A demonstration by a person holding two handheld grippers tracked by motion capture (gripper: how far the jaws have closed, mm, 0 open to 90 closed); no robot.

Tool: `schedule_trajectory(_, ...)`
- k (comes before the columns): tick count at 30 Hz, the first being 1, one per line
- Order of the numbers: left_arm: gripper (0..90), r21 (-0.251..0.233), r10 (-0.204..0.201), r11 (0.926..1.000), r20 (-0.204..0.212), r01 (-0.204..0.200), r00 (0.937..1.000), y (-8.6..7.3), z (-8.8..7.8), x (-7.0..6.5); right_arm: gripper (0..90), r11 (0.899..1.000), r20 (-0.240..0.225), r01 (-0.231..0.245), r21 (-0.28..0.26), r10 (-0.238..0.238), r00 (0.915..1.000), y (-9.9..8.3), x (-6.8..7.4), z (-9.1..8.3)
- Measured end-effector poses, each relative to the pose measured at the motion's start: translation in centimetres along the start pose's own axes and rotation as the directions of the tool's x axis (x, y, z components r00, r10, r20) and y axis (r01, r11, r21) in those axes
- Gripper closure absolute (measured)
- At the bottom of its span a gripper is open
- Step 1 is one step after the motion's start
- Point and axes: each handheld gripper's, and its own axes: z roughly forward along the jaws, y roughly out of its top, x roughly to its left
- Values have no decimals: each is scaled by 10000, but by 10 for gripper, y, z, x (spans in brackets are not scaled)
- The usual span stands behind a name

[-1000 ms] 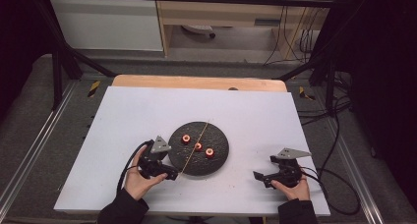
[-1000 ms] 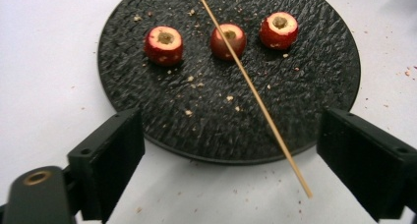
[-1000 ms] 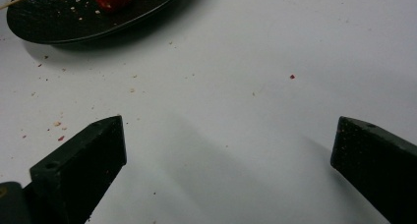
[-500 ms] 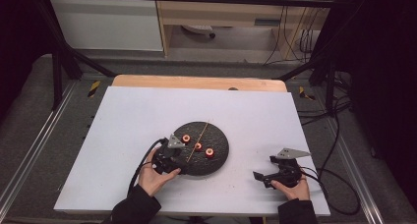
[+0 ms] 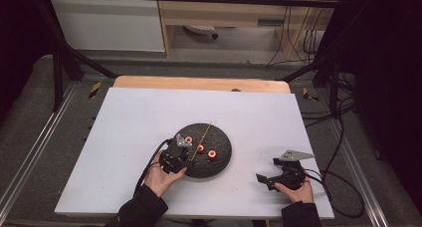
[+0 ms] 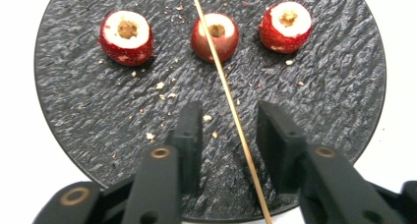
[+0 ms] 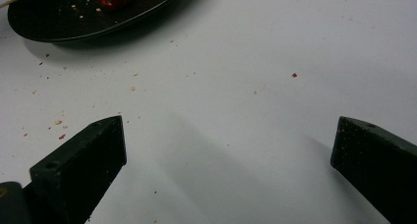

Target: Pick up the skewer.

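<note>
Left gripper (image 6: 228, 123), now advanced over round black slate plate (image 6: 74, 101), jaws parted astride thin wooden skewer (image 6: 231, 103), three cored red fruits (image 6: 126, 36) unskewered; right gripper (image 5: 278, 176) spread wide, empty.

Skewer (image 6: 227, 94) ends beyond frame; plate (image 7: 59, 30) cropped.

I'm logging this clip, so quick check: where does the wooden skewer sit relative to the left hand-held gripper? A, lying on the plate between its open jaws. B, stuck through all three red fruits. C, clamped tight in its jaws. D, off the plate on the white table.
A: in the left gripper view the skewer lies on the black plate, running between the parted jaws of the left hand-held gripper, neither touching it.
</note>
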Motion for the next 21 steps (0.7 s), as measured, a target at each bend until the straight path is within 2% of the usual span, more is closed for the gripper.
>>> schedule_trajectory(3, 700, 124, 4, 9999, -92, -2, 10000, 1, 1, -2, 9, 10000, -9, -1, 11, 1, 10000, 0, 0, 0)
schedule_trajectory(7, 729, 264, -5, 9997, -206, 11, 9998, 3, 4, -6, 9, 10000, -17, 6, 29, -6, 10000, 0, 0, 0)
schedule_trajectory(18, 844, 338, -638, 9972, -733, 664, 9953, 4, 7, -8, 9, 10000, -32, -17, 35, 17, 10000, 0, 0, 0)
schedule_trajectory(21, 871, 351, -707, 9967, -776, 736, 9945, 3, 7, -7, 9, 10000, -27, 9, 39, -9, 10000, 0, 0, 0)
